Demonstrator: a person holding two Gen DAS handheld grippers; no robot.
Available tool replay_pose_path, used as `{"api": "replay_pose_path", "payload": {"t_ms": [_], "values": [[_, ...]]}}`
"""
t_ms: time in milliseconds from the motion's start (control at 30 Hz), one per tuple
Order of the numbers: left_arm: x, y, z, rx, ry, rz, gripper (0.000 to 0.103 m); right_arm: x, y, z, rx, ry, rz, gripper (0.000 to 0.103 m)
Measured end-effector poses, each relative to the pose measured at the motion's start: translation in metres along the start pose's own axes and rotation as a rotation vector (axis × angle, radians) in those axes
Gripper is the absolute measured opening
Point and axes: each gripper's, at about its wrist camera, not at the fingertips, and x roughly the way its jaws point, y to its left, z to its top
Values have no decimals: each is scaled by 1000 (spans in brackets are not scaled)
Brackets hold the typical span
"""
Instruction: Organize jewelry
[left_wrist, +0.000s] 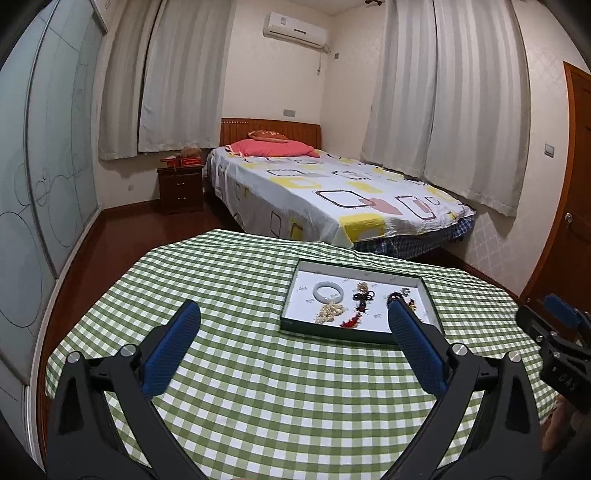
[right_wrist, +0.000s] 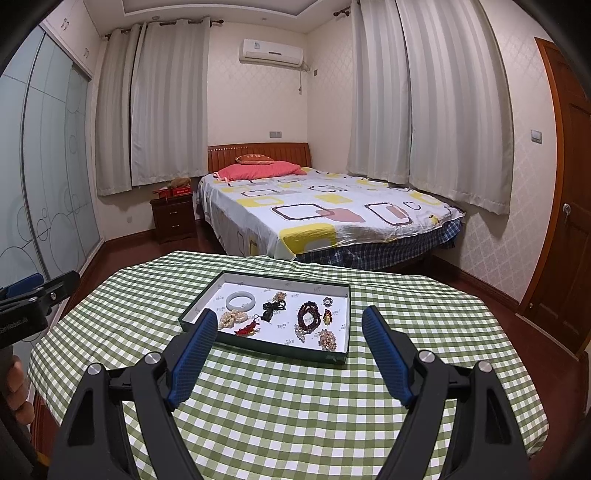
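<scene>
- Green-and-white checked cloth (right_wrist: 295, 424) covers a table; on it lies a shallow dark-green tray (right_wrist: 258, 350) with a white floor, holding the jewelry.
- Left claw (left_wrist: 293, 317): its blue-padded fingers stand wide apart with nothing between them, hovering over bare cloth. The tray lies ahead and to the right of this claw, and the right finger's tip overlaps the tray's near right part.
- Right claw (right_wrist: 290, 321): fingers likewise spread wide and holding nothing. The tray lies straight ahead, seen between the fingertips, and the left fingertip overlaps its near left corner.
- Shared by both views: a white bangle (right_wrist: 241, 301) toward the tray's far left, a cream bead bracelet (right_wrist: 232, 318) in front of it, a red tasselled piece (right_wrist: 246, 329) and a black corded piece (right_wrist: 271, 309) near the middle.
- Only the right view shows plainly a dark red bead strand (right_wrist: 309, 314), a pale beaded cluster (right_wrist: 327, 339) at the near right, and a small ring-like piece (right_wrist: 327, 302) at the far right. In the left view that side is mostly hidden behind the claw's right finger.
- Each view catches the other claw at its edge; the right view also shows part of a hand (right_wrist: 16, 387) at its lower left edge.
- Writing: small marks are printed on the tray floor and there are white letters on the other claw's body, none legible.
- Pose: both claws tilt gently downward toward the table, side by side, well short of touching the jewelry.
- Behind the table stand a bed (right_wrist: 325, 218) with a patterned sheet and a red pillow (right_wrist: 258, 170).
</scene>
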Motion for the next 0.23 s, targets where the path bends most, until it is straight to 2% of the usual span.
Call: {"api": "replay_pose_path", "payload": {"t_ms": [67, 233], "values": [[5, 3, -2, -2, 1, 19, 99, 3, -2, 0, 4, 6, 0, 78], [40, 11, -7, -16, 69, 32, 99, 23, -14, -2, 8, 28, -15, 78]]}}
